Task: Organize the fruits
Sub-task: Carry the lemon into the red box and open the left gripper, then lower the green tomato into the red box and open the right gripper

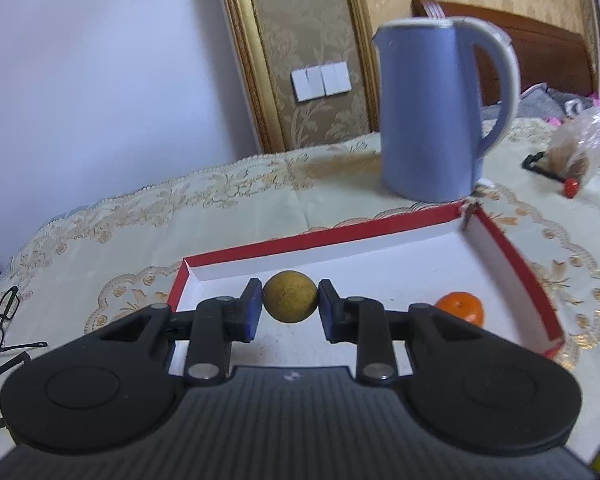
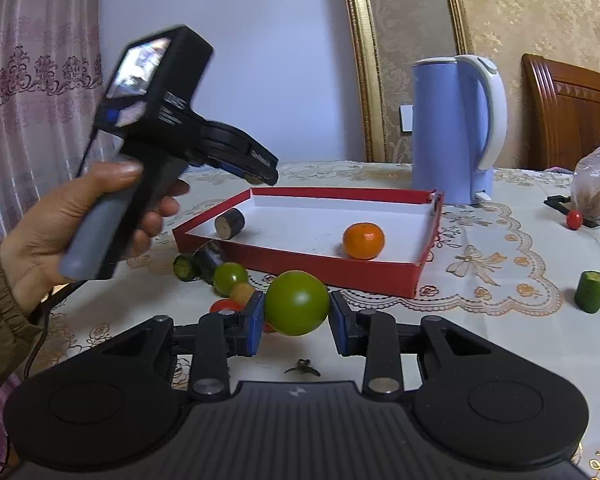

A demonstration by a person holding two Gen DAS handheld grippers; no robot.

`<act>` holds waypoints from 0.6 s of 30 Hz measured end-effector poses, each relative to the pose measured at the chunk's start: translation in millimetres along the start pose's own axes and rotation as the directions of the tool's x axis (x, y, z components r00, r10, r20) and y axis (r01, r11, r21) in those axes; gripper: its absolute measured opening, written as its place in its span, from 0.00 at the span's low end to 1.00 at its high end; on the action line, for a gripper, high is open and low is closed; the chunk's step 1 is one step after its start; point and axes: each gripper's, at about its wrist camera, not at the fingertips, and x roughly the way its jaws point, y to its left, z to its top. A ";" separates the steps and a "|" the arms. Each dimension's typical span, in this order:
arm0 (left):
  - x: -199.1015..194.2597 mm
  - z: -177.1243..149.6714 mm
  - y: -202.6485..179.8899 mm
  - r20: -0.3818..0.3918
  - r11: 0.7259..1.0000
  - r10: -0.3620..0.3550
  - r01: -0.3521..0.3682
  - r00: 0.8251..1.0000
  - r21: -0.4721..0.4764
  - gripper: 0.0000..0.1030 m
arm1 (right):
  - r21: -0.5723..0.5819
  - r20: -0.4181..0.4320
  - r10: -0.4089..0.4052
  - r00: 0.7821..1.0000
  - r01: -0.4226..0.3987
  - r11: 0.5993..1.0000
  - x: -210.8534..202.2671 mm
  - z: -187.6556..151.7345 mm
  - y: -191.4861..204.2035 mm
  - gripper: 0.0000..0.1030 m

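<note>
My left gripper [image 1: 291,307] is shut on a small brown round fruit [image 1: 290,296] and holds it over the near left part of the red tray [image 1: 320,238] with a white floor. An orange [image 1: 461,307] lies in the tray to the right. In the right wrist view the left gripper [image 2: 260,178] hovers above the tray's [image 2: 332,268] left corner. My right gripper [image 2: 297,312] is shut on a green round fruit [image 2: 297,302], in front of the tray. The orange [image 2: 363,241] and a dark cylinder piece [image 2: 229,223] lie in the tray.
A blue kettle [image 2: 454,132] stands behind the tray. Loose fruits [image 2: 230,278] and cucumber pieces [image 2: 196,264] lie left of the tray's front. A green cucumber piece [image 2: 591,291], a red cherry tomato [image 2: 574,219] and a plastic bag [image 2: 598,188] lie at the right. Glasses [image 1: 2,320] lie far left.
</note>
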 end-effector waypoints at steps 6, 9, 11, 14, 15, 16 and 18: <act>22.4 -0.7 -2.7 -0.050 0.999 0.029 -0.030 0.998 -0.011 0.29 | 0.015 -0.005 -0.012 1.000 0.012 1.000 1.9 -1.0 -5.6 0.32; 19.9 -4.0 -4.5 -0.040 0.999 0.050 -0.049 0.998 0.009 0.56 | 0.016 -0.008 -0.010 1.000 0.010 1.000 3.8 -1.2 -4.6 0.32; 13.5 -6.7 -4.5 -0.016 0.996 0.083 -0.082 0.996 0.024 0.67 | 0.013 -0.011 -0.009 1.000 0.009 1.000 5.3 -1.0 -3.1 0.32; -1.2 -12.0 -0.9 0.011 0.995 0.098 -0.099 0.995 0.024 0.76 | 0.011 -0.010 -0.009 1.000 0.010 1.000 7.2 0.2 -2.1 0.32; -6.6 -14.1 0.7 0.016 0.995 0.097 -0.097 0.995 0.016 0.81 | 0.011 -0.009 -0.010 1.000 0.010 1.000 7.7 0.7 -2.0 0.32; -12.2 -16.9 2.5 0.021 0.996 0.092 -0.092 0.996 0.006 0.87 | 0.011 -0.009 -0.011 1.000 0.012 1.000 8.4 1.4 -2.0 0.32; -23.7 -23.7 4.8 0.034 0.997 0.081 -0.081 0.996 -0.008 0.90 | 0.009 -0.010 -0.018 1.000 0.018 1.000 10.6 2.9 -2.4 0.32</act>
